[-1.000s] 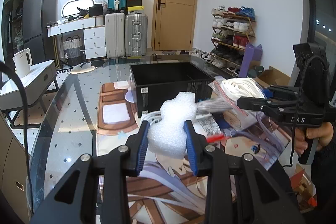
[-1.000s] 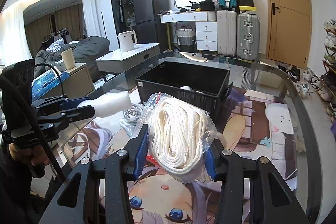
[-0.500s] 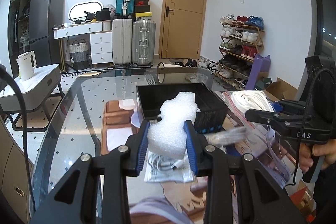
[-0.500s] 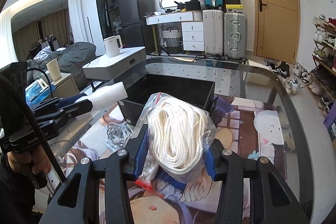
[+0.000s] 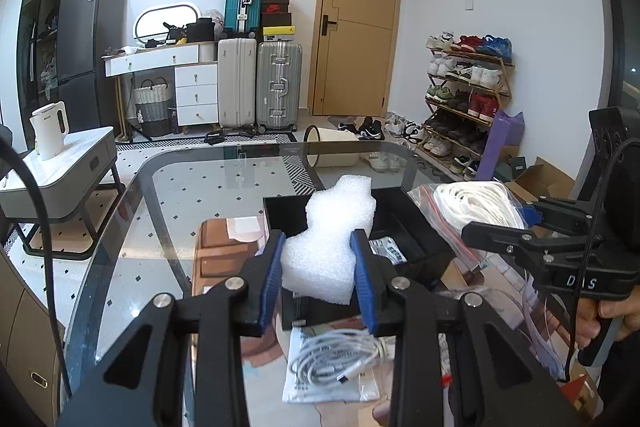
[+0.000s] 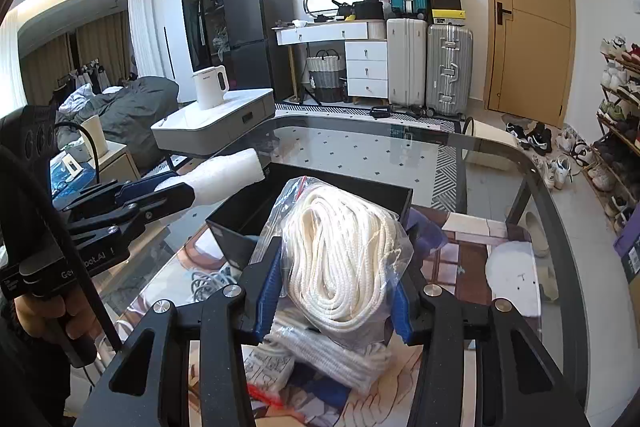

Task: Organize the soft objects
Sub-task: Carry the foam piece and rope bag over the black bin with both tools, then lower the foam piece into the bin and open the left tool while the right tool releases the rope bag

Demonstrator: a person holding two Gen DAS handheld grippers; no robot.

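My left gripper (image 5: 318, 273) is shut on a white foam piece (image 5: 332, 239) and holds it in the air over the near edge of the black bin (image 5: 400, 223). The foam also shows in the right wrist view (image 6: 228, 175). My right gripper (image 6: 336, 283) is shut on a clear bag of white rope (image 6: 340, 251), held above the table just right of the bin (image 6: 320, 187). The rope bag shows in the left wrist view (image 5: 476, 203).
A bagged white cable (image 5: 340, 359) lies on the glass table (image 5: 180, 207) in front of the bin. Another rope bundle (image 6: 340, 355) lies under my right gripper. A patterned mat (image 6: 472, 247) covers the table's right part.
Both grippers have risen and moved forward toward the bin, each still holding its object. The foam is now over the bin's near edge.
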